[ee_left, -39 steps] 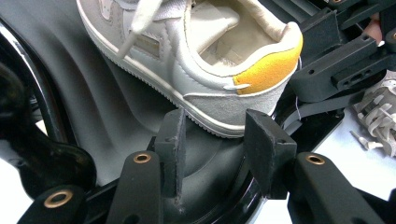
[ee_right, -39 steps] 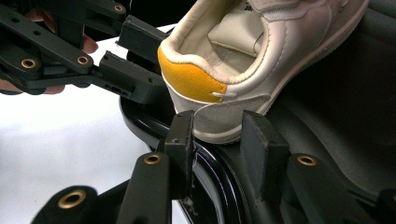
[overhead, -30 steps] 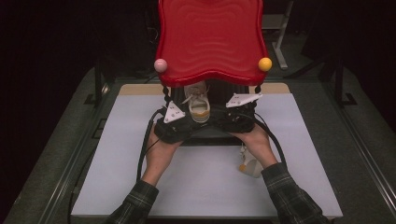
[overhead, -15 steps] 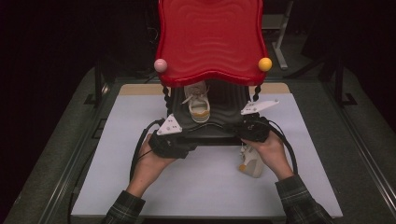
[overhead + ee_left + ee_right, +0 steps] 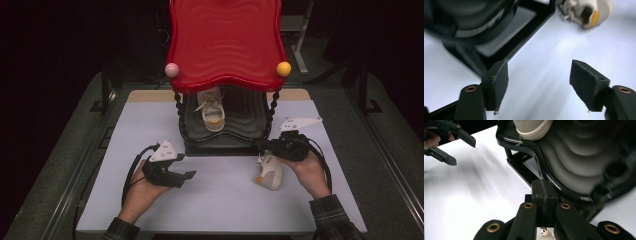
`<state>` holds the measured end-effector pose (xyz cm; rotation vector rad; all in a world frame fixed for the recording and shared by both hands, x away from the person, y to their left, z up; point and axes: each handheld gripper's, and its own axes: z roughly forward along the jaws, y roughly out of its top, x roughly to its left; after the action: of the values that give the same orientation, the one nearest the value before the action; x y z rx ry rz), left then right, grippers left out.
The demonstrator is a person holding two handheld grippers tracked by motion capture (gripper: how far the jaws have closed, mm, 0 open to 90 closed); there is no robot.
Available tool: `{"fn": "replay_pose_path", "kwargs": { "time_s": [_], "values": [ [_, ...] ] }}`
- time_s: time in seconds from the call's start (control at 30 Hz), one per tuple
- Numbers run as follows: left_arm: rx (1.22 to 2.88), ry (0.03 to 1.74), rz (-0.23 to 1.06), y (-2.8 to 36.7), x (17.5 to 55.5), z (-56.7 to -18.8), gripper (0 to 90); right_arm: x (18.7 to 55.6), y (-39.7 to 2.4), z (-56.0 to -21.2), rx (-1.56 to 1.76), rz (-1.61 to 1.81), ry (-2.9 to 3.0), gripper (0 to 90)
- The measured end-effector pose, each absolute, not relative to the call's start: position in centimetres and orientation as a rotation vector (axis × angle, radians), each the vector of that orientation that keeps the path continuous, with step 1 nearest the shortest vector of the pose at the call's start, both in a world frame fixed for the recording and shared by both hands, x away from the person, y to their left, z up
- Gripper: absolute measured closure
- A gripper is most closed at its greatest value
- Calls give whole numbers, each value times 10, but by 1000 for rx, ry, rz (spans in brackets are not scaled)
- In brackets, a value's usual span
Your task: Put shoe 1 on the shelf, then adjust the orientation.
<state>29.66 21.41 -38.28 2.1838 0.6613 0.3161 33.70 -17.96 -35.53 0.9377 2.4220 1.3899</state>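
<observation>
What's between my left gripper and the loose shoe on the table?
Nothing: the high view shows bare white table between the shoe and the left gripper, whose empty jaws have just been opening.

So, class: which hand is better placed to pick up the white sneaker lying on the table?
Probably right: the right tongs, though shut, sit right beside the white canvas sneaker with yellow heel. The left tongs, which have just been opening with nothing between them, are farther off.
</observation>
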Motion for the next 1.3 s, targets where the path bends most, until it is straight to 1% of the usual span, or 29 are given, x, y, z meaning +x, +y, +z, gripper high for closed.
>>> {"fn": "replay_pose_path", "kwargs": {
  "time_s": [0.03, 0.13, 0.17, 0.33, 0.43, 0.63, 0.9, 1.3],
  "values": [
    [2195, 679, 314, 221, 295, -389, 267, 335, -188, -358, 958, 1393, 2415, 896],
    [2221, 689, 317, 228, 293, -396, 247, 334, -195, -360, 973, 1387, 2416, 896],
    [2234, 707, 305, 235, 291, -402, 208, 332, -203, -362, 993, 1378, 2409, 896],
    [2280, 730, 321, 248, 287, -416, 161, 327, -220, -369, 1037, 1358, 2402, 896],
    [2306, 791, 311, 262, 289, -430, 157, 324, -228, -371, 1051, 1352, 2398, 896],
    [2321, 822, 310, 273, 294, -445, 143, 322, -239, -376, 1093, 1330, 2394, 896],
    [2247, 759, 322, 281, 294, -452, 130, 326, -239, -384, 1106, 1293, 2418, 896],
    [2244, 759, 325, 282, 293, -452, 130, 325, -234, -392, 1106, 1215, 2436, 896]
  ]
}}
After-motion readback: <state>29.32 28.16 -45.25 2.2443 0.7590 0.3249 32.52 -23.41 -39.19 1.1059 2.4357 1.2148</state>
